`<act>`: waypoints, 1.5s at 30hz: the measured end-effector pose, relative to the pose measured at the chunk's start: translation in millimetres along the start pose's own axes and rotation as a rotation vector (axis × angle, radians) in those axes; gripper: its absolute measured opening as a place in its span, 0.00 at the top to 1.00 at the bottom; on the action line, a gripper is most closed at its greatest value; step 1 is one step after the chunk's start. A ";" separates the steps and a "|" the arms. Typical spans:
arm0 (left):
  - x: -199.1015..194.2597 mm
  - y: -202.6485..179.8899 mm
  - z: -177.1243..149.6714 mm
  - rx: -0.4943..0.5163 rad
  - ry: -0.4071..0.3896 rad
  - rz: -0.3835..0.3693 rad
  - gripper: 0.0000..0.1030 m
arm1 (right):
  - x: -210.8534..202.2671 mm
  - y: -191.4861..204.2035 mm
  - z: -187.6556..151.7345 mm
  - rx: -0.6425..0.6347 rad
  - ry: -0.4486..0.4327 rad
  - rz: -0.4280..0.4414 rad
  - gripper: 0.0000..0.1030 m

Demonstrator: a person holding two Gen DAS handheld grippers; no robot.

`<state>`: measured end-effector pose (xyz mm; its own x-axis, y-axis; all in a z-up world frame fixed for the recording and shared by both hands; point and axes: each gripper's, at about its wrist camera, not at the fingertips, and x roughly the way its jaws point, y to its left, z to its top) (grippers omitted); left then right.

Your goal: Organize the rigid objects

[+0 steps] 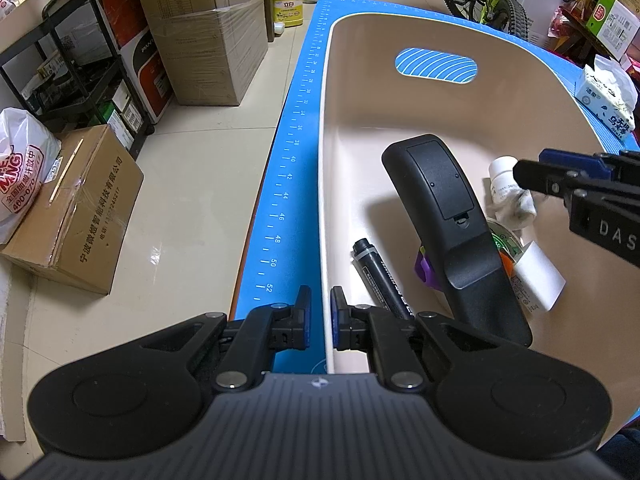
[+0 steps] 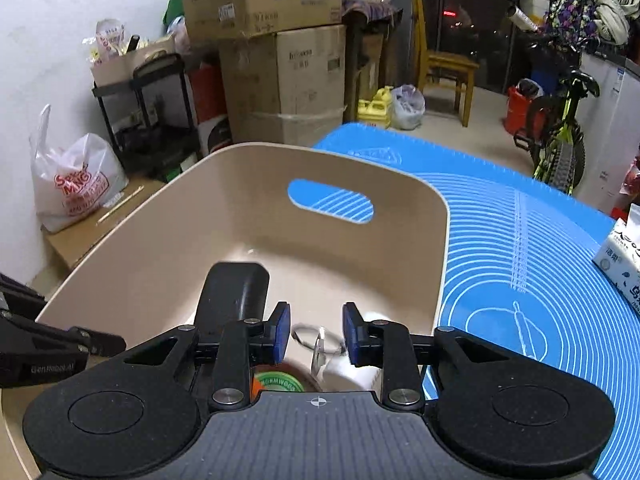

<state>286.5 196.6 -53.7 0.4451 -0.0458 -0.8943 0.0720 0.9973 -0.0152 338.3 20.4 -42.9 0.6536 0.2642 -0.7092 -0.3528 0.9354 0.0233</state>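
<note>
A beige bin [image 1: 400, 28] [image 2: 160, 216] stands on the blue mat [image 1: 296, 140] [image 2: 520, 240]. Inside lie a black remote [image 1: 452, 224] [image 2: 236, 292], a black marker [image 1: 380, 276], a white bottle [image 1: 508, 188], a white block [image 1: 540, 280], a round tin [image 2: 276, 380] and a purple piece [image 1: 426, 268]. My left gripper [image 1: 321, 316] is shut on the bin's left rim. My right gripper [image 2: 316, 334] is open above the bin, and a blurred key ring [image 2: 318, 340] hangs in mid-air between its fingers. It also shows in the left wrist view [image 1: 528, 178].
A tissue pack [image 1: 608, 96] [image 2: 620, 256] lies on the mat's right side. Cardboard boxes [image 1: 76, 216], a black shelf [image 1: 68, 64], a white bag [image 2: 72, 184], a bicycle [image 2: 560, 136] and a chair [image 2: 444, 68] stand on the floor around the table.
</note>
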 end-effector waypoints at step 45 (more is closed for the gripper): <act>-75.4 -45.9 -21.7 0.036 -0.209 0.079 0.27 | -125.7 -32.3 -28.1 0.168 -0.129 0.004 0.08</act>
<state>230.3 155.5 4.8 0.6254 0.0179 -0.7801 0.0596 0.9957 0.0707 248.7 -49.6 25.7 0.7367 0.2861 -0.6128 -0.2463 0.9574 0.1509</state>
